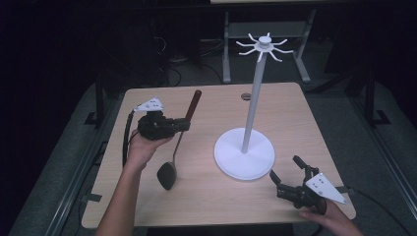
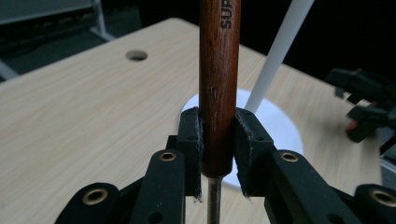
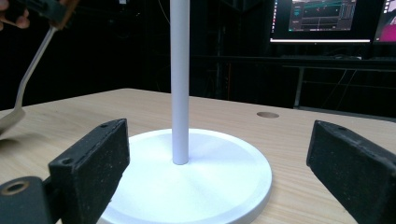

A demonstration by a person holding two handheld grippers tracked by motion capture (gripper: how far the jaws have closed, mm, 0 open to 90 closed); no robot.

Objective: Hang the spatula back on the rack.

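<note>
A pale wooden table (image 1: 206, 191) carries everything, with a small round hole (image 1: 246, 97) near its far edge. On its right half stands a white stand (image 1: 244, 156): a broad round base, a thin pole leaning slightly, and a ring of curved hooks (image 1: 264, 45) at the top.

The left hand-held gripper (image 1: 184, 125) is clamped on a ladle (image 1: 178, 142), its jaws pressing both sides of the dark red-brown wooden handle just above where the metal shaft begins. The ladle's long axis runs from the handle tip, pointing toward the table's far edge and raised, down to the dark bowl (image 1: 166, 175) nearest the person; the bowl seems to touch the table, though the dim view leaves that unsure.

The right hand-held gripper (image 1: 286, 170) sits at the near right corner, jaws spread wide and holding nothing, aimed at the stand's base just beside it.
</note>
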